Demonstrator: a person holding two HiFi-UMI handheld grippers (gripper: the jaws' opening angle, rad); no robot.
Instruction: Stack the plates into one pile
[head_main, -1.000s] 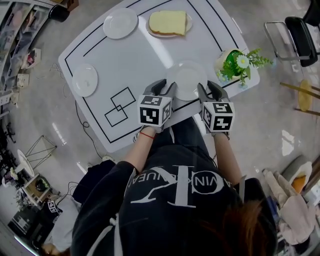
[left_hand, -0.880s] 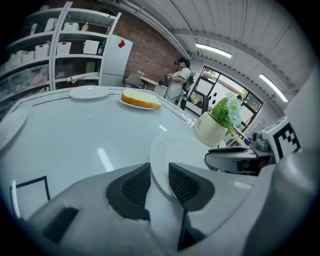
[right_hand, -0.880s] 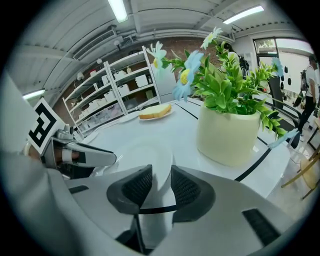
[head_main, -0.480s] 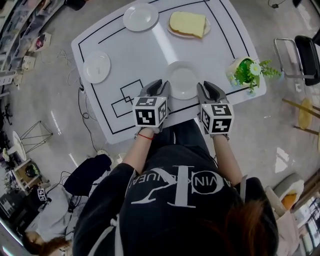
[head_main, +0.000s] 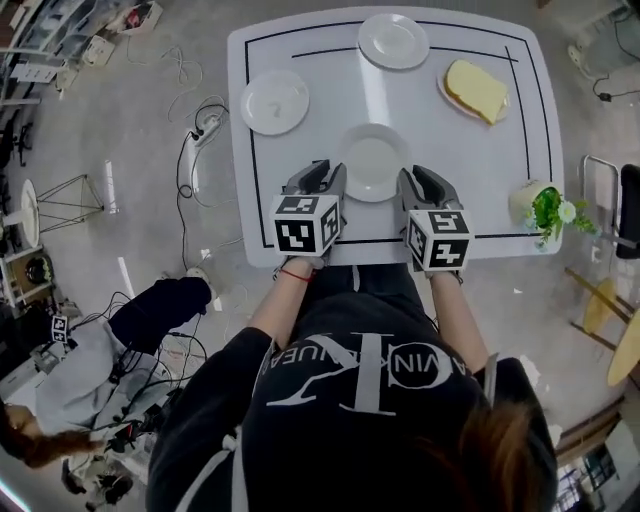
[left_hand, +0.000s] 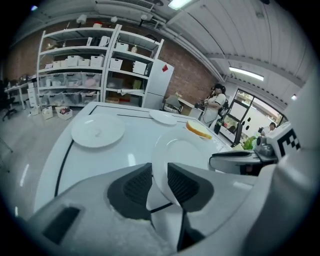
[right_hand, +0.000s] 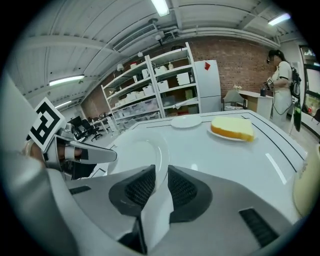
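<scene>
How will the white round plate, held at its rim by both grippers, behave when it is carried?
The white round plate looks stiff and probably will not flex. Its glossy rim may slip: the left gripper, jaws opening slightly with the rim between them, and the right gripper pinch only thin edges. It probably breaks if dropped.

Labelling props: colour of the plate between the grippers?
Plate: plain white, best in head view.

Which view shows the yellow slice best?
Right gripper view: the yellow slice is nearest there, seen side-on with nothing in front of it. The head view shows it from above, whole but small. The left gripper view shows only a small, distant sliver of it.
</scene>
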